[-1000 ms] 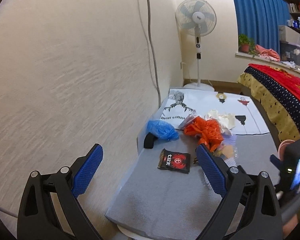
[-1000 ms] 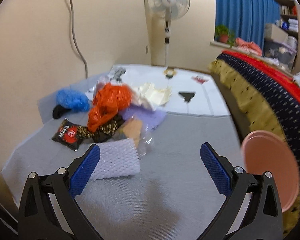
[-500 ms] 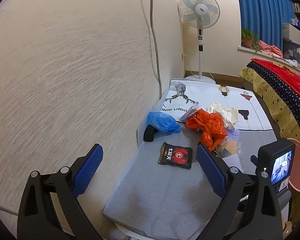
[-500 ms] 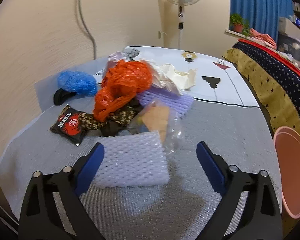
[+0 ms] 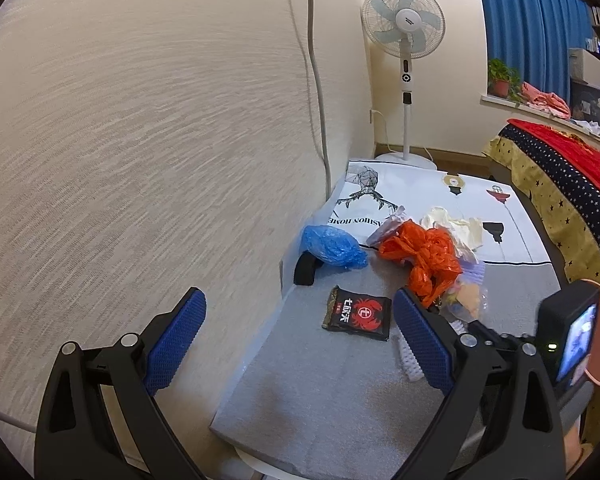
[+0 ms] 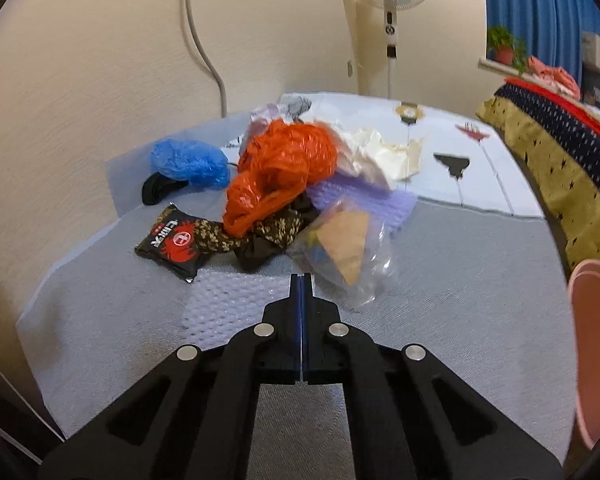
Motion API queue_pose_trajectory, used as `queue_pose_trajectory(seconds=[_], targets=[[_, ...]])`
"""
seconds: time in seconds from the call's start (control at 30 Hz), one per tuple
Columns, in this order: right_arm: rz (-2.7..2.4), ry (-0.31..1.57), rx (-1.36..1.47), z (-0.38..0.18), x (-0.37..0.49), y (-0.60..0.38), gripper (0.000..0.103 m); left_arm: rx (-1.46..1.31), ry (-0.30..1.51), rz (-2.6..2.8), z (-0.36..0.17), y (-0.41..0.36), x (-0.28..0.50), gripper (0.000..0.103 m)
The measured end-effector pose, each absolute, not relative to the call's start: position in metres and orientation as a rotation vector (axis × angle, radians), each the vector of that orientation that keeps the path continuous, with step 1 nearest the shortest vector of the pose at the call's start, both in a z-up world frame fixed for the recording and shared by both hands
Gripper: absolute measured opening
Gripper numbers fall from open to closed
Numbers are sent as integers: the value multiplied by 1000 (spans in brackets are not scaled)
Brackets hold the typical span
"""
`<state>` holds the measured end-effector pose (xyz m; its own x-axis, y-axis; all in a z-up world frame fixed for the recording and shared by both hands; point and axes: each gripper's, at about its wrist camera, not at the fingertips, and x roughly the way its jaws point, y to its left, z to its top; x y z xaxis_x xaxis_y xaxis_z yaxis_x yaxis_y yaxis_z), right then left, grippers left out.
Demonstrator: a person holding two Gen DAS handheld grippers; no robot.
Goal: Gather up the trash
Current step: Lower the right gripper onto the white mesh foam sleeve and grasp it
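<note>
A trash pile lies on the grey mat (image 6: 460, 280): an orange plastic bag (image 6: 284, 164), a blue plastic bag (image 6: 188, 164), a black-and-red snack packet (image 6: 172, 240), a clear bag (image 6: 348, 248) and a white foam net (image 6: 232, 300) nearest me. My right gripper (image 6: 301, 278) is shut, its pads meeting at the net's far right edge, which looks drawn in between them. My left gripper (image 5: 296, 300) hangs open and holds nothing, back from the pile near the wall. From there the snack packet (image 5: 358, 314) and orange bag (image 5: 424, 256) lie ahead.
A wall (image 5: 140, 140) with a hanging cable borders the mat on the left. A pink round container (image 6: 596, 340) stands at the right edge beside a bed with a starred cover (image 6: 560, 140). A standing fan (image 5: 406, 40) is at the far end.
My right gripper's jaws went from wide open to fully shut over the foam net, and it tipped down closer to the pile. The left gripper stayed open and about still.
</note>
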<state>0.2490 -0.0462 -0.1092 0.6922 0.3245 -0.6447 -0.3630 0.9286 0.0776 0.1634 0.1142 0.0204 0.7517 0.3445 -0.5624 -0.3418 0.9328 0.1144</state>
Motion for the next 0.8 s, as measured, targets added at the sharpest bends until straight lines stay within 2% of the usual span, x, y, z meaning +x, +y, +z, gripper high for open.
queue_pose_trajectory(seconds=[0.17,0.27,0.33,0.37,0.4,0.8], targets=[[382,667,-41,-89,240,-60,1,-23,611,388,23,117,161,91],[366,703,-23,-92,241,-63,9,-23,596,382,25,113,157,91],[357,736,-4,-97,243,-62,35,-7,586,379,26,111,156,91],[350,751,11,-101,244,-60,61,-3,584,378,26,110,155,91],[354,756,24,-103,245,-57,65,0,582,378,26,110,155,91],[341,890,-48,-144,265,-17,64,-42,603,378,24,122,158,91]])
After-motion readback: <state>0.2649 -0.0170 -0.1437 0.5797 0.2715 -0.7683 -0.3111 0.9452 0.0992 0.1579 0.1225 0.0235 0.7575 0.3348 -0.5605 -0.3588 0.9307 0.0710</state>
